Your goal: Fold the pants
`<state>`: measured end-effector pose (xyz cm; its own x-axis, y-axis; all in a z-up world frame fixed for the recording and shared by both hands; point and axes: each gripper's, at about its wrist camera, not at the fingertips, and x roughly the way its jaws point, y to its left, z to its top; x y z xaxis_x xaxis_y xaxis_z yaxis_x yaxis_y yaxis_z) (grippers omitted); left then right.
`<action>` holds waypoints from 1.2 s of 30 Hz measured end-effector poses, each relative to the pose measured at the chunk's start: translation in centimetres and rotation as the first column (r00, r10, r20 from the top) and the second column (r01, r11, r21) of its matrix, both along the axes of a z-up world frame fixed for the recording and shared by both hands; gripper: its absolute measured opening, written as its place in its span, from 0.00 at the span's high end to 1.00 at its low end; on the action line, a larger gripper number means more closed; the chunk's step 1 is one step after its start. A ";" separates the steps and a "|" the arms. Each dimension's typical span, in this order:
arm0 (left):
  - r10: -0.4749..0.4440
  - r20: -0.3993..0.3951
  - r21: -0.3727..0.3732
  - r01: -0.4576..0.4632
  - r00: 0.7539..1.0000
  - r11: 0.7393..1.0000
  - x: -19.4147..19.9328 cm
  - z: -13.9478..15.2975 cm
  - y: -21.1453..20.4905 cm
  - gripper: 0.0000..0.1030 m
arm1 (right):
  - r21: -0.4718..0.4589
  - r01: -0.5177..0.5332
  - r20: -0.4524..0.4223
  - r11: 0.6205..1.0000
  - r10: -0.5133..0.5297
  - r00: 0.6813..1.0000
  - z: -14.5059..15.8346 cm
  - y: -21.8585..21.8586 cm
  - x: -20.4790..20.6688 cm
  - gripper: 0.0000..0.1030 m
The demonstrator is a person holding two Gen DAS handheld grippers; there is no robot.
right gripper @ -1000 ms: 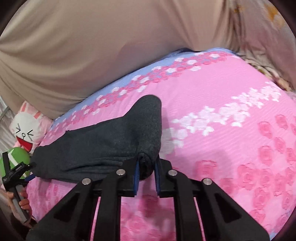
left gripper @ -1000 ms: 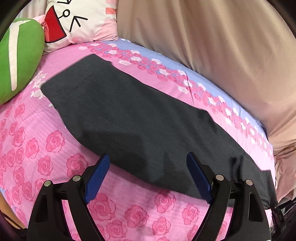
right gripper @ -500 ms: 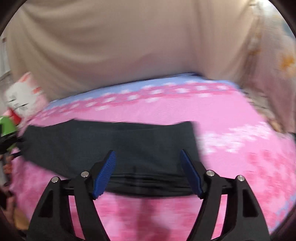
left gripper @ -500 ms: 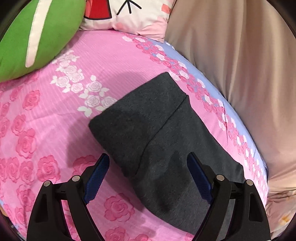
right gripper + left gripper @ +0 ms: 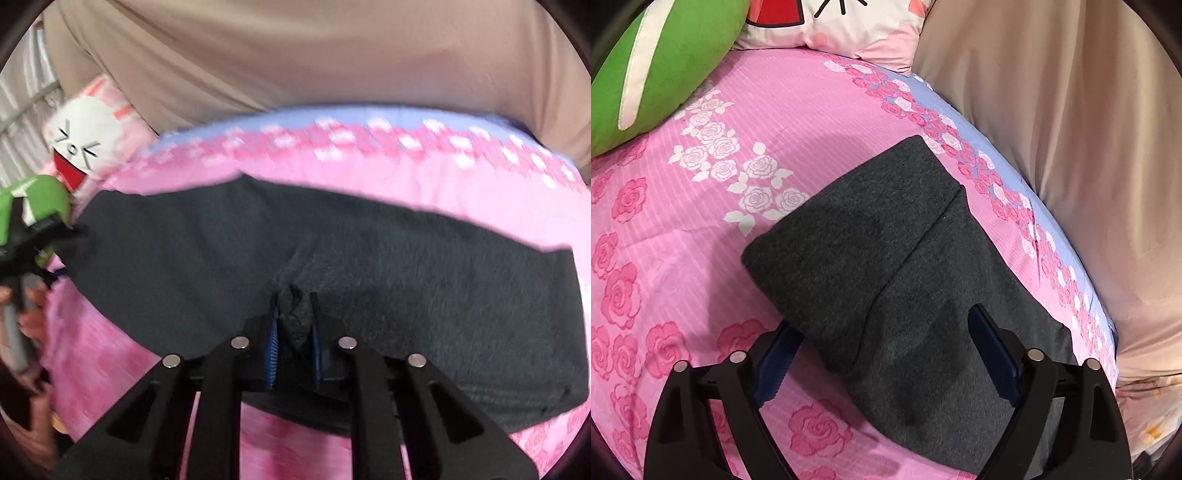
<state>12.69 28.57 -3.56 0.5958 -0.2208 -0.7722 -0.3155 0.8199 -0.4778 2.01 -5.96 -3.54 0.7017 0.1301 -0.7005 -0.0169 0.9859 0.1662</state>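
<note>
While dark pants (image 5: 886, 280) lie folded on the pink bedsheet (image 5: 701, 258), a green pillow (image 5: 657, 62) sits beyond. The left gripper (image 5: 882, 354) is spread wide, having just opened, over the fabric; the right gripper (image 5: 293, 332), just closed, is clamped on a pinched fold. A hand (image 5: 29, 325) is seen only in the right view.

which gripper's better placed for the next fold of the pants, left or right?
Right, probably. The right gripper, whose jaws have just been closing, pinches a bunched edge of the pants. The left gripper hangs open over them, gripping nothing.
</note>
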 end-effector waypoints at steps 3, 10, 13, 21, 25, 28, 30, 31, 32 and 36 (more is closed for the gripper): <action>0.008 0.002 0.024 -0.008 1.000 1.000 0.4 0.0 -0.6 0.12 | 0.004 -0.061 -0.055 0.998 0.061 0.997 -1.5 2.4 1.8 0.80; -0.030 0.037 0.166 0.023 0.999 0.986 -0.1 3.0 -2.2 0.90 | -0.078 0.036 0.075 0.996 -0.030 0.997 1.8 -0.6 -3.4 0.28; -0.129 0.140 0.190 0.101 0.982 0.977 -1.7 7.2 -5.3 0.91 | -0.103 0.109 0.112 0.989 -0.097 0.989 3.2 -3.4 -6.1 0.25; -0.529 0.199 0.194 0.496 0.825 0.846 -6.3 10.4 -21.7 0.15 | -0.002 0.215 0.080 0.977 -0.214 0.973 1.9 -9.4 -10.2 0.24; -0.538 0.153 0.400 0.446 0.829 0.801 -9.3 8.8 -23.5 0.15 | 0.033 0.192 0.053 0.981 -0.194 0.980 1.6 -10.0 -10.4 0.24; -0.514 0.154 0.417 0.416 0.844 0.808 -10.4 9.1 -20.4 0.15 | 0.059 0.116 0.059 0.991 -0.120 0.991 2.1 -8.3 -8.8 0.23; -0.461 0.151 0.371 0.383 0.874 0.846 -10.5 9.2 -16.9 0.15 | 0.055 0.050 0.064 0.997 -0.053 0.997 2.8 -6.1 -7.1 0.22; -0.425 0.149 0.337 0.358 0.893 0.871 -10.5 9.2 -14.6 0.15 | 0.047 0.012 0.066 0.999 -0.015 0.998 3.1 -4.8 -6.2 0.22; -0.393 0.146 0.320 0.333 0.908 0.887 -10.8 9.0 -13.3 0.15 | 0.043 -0.033 0.068 0.999 0.030 0.997 3.4 -3.2 -5.3 0.21; -0.252 0.134 0.280 0.207 0.958 0.937 -11.3 8.0 -7.0 0.15 | -0.022 -0.195 0.056 0.980 0.196 0.979 3.8 4.0 -2.1 0.15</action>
